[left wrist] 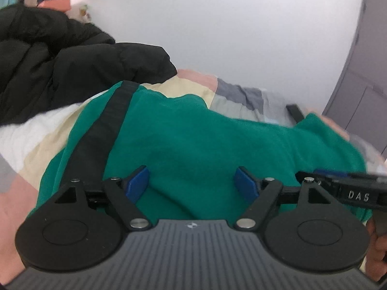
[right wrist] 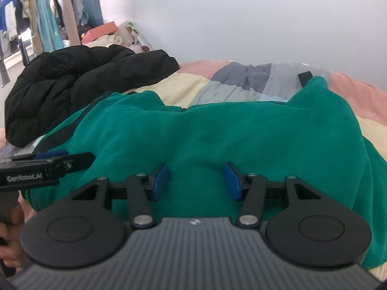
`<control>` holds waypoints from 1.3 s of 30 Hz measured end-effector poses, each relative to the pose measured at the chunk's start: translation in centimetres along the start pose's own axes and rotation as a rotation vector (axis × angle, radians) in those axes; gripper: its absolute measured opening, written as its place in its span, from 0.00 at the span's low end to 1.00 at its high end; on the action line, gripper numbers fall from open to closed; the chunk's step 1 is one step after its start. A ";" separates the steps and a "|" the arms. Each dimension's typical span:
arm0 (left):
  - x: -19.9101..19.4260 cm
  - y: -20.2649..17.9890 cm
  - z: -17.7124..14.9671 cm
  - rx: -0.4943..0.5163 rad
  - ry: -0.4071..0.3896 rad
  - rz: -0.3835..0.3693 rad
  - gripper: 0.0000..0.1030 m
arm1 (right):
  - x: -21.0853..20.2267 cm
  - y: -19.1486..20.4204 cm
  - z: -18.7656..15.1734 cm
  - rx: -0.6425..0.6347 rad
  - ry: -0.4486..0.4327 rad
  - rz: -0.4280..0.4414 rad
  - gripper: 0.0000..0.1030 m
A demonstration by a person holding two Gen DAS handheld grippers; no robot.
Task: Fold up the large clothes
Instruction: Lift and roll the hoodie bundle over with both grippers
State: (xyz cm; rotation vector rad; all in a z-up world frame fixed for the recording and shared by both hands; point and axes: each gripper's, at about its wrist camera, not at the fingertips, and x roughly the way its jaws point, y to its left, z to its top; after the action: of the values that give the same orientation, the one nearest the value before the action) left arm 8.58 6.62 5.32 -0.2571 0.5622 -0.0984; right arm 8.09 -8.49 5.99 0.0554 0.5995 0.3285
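Left gripper (left wrist: 192, 181) and right gripper (right wrist: 196, 181) both stand open, empty, over green garment (right wrist: 217, 135) on patchwork bed (right wrist: 183, 87)

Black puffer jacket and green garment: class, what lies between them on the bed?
Only bare bedspread, cream patches, separates black puffer jacket and green garment, clearest in the right wrist view.

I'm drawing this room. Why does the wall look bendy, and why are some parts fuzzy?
Left wrist view: the fisheye lens curves the grey door and tilts the bed; the green garment's far right edge is smeared by motion blur. Right wrist view: the hanging clothes lean and bow at the corner, slightly soft; even light, no glare.
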 end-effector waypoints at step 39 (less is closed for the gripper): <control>-3.7 8.5 -6.7 -0.854 0.174 -0.165 0.88 | -1.6 -11.9 -8.7 1.180 0.068 0.169 0.90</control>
State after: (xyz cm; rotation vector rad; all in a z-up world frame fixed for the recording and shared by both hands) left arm 2.02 14.00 -0.54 -1.1353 0.7343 -0.0349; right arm 5.35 -20.63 -2.05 1.2361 0.7906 0.1004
